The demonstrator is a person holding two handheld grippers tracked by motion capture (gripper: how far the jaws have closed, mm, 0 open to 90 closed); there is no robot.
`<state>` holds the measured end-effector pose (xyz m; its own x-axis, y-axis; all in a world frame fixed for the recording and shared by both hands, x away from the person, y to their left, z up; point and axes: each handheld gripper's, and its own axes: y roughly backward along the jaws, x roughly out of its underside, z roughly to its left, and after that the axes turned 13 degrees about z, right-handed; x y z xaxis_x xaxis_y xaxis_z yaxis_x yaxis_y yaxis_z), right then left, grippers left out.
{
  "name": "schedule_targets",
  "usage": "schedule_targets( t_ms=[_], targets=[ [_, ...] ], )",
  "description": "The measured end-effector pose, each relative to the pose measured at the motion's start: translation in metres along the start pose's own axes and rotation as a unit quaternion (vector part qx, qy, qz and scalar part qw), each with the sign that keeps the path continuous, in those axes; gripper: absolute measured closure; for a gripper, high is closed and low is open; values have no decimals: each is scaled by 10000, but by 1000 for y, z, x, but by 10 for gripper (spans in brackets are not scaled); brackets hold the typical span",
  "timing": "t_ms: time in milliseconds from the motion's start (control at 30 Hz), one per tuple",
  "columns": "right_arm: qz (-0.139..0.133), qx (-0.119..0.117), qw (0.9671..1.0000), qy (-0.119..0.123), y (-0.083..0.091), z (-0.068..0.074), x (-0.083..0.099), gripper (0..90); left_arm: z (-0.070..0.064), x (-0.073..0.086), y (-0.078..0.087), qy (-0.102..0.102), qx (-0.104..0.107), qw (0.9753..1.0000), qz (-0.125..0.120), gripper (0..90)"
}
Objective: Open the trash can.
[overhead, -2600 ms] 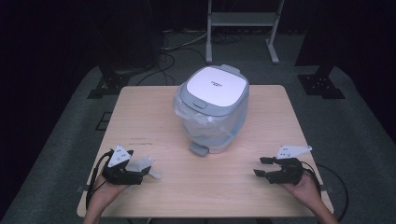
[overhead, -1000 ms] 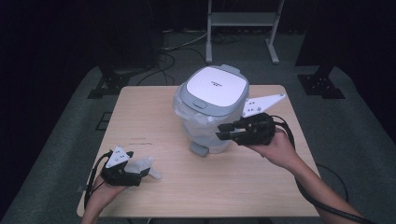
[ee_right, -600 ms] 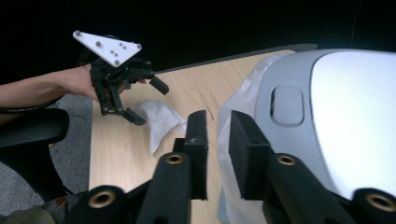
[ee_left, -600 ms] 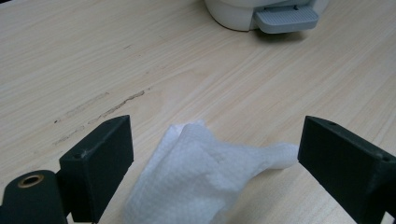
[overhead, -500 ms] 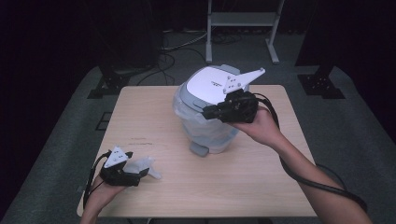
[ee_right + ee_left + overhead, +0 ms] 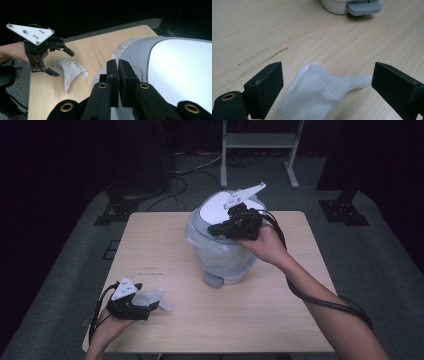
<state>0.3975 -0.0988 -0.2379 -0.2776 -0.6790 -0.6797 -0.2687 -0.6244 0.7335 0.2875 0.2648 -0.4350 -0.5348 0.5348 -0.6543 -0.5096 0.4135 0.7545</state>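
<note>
The right gripper [image 6: 220, 227] is raised over the top of a white-and-grey pedal bin [image 6: 225, 255] that stands in the middle of the table [image 6: 165, 245]. Its jaws are pressed together with nothing between them, and in the right gripper view [image 6: 117, 75] their tips sit just above the front edge of the bin's pale lid [image 6: 180, 67] — whether they touch it cannot be told. A clear plastic liner [image 6: 197, 237] bulges out from under the lid, below and to either side of those jaws. The bin's grey foot pedal [image 6: 214, 280] juts from its base, well below them.

The left gripper [image 6: 150, 306] rests low at the near left corner of the table, well apart from the bin. Its jaws stand wide apart — in the left gripper view [image 6: 324, 82] a crumpled white paper towel [image 6: 317, 95] lies on the table between them, one end reaching close to the right-hand jaw, the rest nearer the left-hand one. Neither jaw grips it. Beyond the jaw tips, across bare wood, the pedal [image 6: 364, 5] shows at the far edge.
</note>
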Motion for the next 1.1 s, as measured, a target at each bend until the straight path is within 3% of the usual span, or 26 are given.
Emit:
schedule_targets(
  t_ms=[300,400,633,733,867,1100],
  targets=[
    [96,287,9995,-115,-5,-4,1,898,1,2,0,29,-2,10000,-9,96],
    [96,210,9997,-82,-8,-3,1,899,0,2,0,11,17,10000,19,95],
    [-20,473,9988,91,-4,7,0,863,0,2,2,-12,12,10000,9,96],
    [-157,404,9990,127,2,13,7,826,0,3,3,-23,-11,10000,22,96],
    [-317,277,9991,-23,13,15,25,753,0,4,2,7,-11,10000,29,96],
    [-498,212,9983,-219,31,16,54,708,-1,4,1,-28,-16,9999,120,96]
  ],
)
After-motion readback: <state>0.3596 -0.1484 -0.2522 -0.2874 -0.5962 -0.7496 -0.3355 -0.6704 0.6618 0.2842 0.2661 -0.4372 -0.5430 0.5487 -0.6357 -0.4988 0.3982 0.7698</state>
